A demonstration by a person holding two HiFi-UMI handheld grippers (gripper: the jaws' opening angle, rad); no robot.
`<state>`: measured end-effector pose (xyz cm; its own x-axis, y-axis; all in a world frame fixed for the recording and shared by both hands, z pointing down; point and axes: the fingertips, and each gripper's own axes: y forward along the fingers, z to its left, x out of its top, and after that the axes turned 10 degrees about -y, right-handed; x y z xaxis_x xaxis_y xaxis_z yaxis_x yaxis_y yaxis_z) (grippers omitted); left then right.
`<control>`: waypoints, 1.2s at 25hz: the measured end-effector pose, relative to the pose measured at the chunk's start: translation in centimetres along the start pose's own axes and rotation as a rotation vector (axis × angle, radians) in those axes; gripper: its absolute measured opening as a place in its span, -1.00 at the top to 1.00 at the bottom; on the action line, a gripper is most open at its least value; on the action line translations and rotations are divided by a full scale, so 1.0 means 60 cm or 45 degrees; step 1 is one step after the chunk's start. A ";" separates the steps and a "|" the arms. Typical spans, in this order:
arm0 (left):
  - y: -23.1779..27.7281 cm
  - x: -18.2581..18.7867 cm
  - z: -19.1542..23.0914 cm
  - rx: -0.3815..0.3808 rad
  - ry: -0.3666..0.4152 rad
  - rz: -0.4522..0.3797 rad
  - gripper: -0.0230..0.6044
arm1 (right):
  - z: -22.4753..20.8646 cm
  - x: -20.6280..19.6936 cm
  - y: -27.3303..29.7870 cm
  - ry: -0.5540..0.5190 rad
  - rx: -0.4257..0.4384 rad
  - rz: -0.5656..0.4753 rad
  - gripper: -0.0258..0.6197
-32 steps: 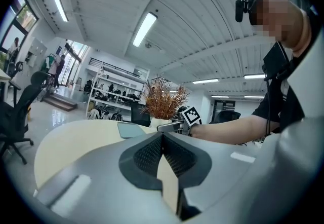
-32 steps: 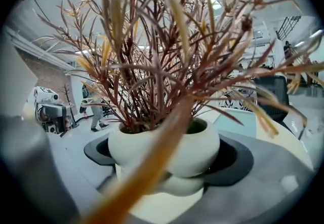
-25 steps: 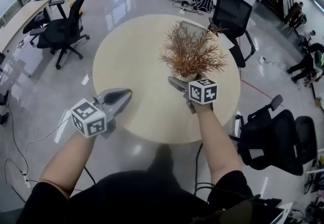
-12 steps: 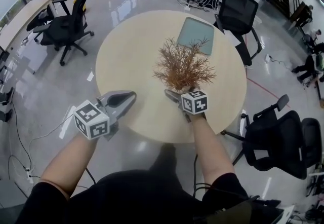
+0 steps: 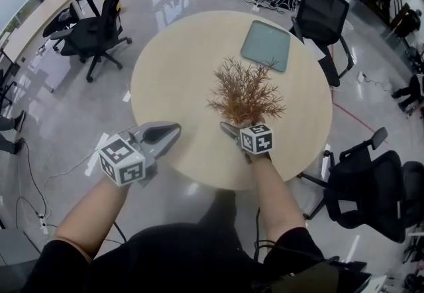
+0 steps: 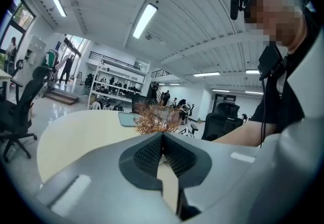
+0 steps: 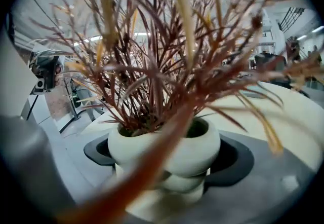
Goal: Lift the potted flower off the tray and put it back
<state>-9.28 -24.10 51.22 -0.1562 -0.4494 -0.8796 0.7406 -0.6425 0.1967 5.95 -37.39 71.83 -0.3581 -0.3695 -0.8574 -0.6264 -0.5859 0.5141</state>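
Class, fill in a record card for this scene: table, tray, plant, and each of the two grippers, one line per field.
Table: round beige table, bears the tray
Tray: flat grey-green rectangular tray, far side, nothing on it
Plant: dry reddish-brown plant in a white rounded pot, off the tray, toward the table's near side
Right: right gripper, jaws closed on the pot's sides
Left: left gripper, jaws together, empty, by the table's near edge

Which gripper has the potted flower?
The right gripper; its jaws clasp the white pot. The left gripper is shut and empty.
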 end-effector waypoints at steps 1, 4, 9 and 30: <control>-0.001 -0.001 0.001 0.002 -0.003 0.002 0.93 | 0.000 -0.003 0.002 -0.008 0.003 -0.001 -0.74; 0.001 -0.003 0.005 0.007 -0.019 0.005 0.93 | 0.003 -0.008 0.006 -0.031 0.009 0.017 -0.76; 0.002 0.005 -0.001 0.003 -0.036 -0.012 0.93 | -0.008 -0.036 -0.016 0.030 -0.025 0.077 -0.94; -0.154 0.089 -0.014 -0.011 0.049 -0.229 0.93 | 0.037 0.066 -0.276 0.042 -0.116 -0.111 -0.38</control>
<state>-16.40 -20.04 44.36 -0.2618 -0.3037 -0.9161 0.7084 -0.7051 0.0313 13.35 -27.58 59.86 -0.2808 -0.3371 -0.8986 -0.5879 -0.6797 0.4387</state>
